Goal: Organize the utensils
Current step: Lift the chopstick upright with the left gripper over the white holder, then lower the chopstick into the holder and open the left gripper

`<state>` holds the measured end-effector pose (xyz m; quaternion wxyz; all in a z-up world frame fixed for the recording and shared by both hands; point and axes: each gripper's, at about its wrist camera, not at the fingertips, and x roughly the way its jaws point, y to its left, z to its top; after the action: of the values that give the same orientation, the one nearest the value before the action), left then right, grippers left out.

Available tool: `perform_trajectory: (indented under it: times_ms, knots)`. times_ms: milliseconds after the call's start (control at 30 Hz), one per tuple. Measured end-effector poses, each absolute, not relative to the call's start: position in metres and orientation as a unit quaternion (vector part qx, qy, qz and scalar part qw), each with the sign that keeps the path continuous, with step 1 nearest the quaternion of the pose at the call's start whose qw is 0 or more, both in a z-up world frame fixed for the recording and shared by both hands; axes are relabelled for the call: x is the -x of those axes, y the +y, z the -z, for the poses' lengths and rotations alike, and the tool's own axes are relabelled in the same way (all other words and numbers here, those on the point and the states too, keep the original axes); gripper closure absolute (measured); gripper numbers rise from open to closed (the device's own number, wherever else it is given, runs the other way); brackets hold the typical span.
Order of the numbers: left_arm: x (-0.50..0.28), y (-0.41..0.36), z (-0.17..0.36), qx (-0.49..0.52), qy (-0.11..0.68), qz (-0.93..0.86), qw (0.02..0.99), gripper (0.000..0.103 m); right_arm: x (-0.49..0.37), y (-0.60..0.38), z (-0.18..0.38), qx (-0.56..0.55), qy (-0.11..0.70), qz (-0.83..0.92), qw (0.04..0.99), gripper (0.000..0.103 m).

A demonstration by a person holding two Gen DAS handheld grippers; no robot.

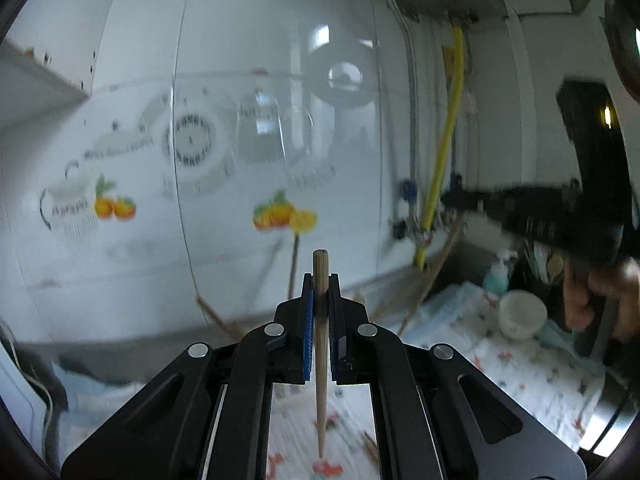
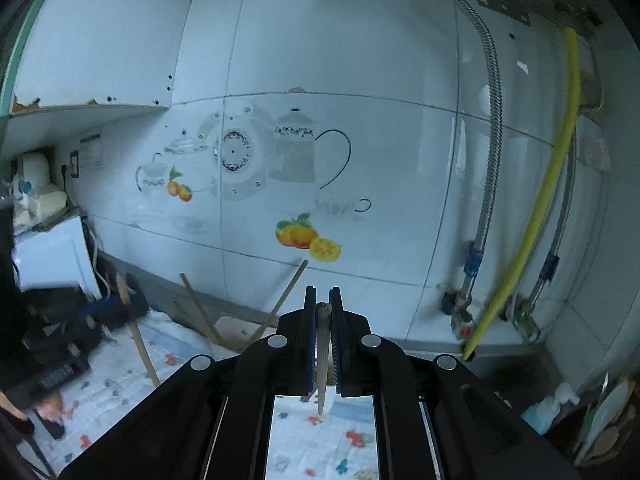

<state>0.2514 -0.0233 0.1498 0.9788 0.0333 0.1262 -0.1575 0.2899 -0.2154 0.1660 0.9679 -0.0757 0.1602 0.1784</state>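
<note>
My left gripper [image 1: 320, 282] is shut on a pale wooden chopstick [image 1: 321, 344] that stands upright between the blue pads, its tip hanging over the patterned cloth [image 1: 520, 372]. My right gripper [image 2: 322, 294] is shut on a darker chopstick [image 2: 322, 360], also upright. Both are held up in front of the tiled wall. In the left wrist view the right gripper [image 1: 560, 216] is a blurred black shape at the right, with a hand [image 1: 600, 296] under it. More chopsticks [image 2: 286, 296] lean against the wall base. A dark utensil holder [image 1: 540, 268] with a wooden spoon stands in the corner.
A white bowl [image 1: 522, 314] and a teal soap bottle [image 1: 498, 272] sit on the cloth near the holder. A yellow hose [image 2: 548, 208] and metal pipes [image 2: 486, 184] run down the wall at the right. A white appliance [image 2: 52, 256] stands at the left.
</note>
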Motion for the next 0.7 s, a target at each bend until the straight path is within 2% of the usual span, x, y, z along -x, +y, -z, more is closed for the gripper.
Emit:
perform_trajectory:
  times_ms: [333, 700]
  knots:
    - [-0.301, -0.026, -0.199, -0.029, 0.074, 0.137, 0.987, 0.099, -0.326, -0.212, -0.181, 0.07, 0.137, -0.181, 0.971, 0.097]
    - [-0.348, -0.025, -0.176, -0.023, 0.093, 0.11, 0.989, 0.099, -0.369, -0.212, -0.143, 0.056, 0.18, -0.186, 0.964, 0.097]
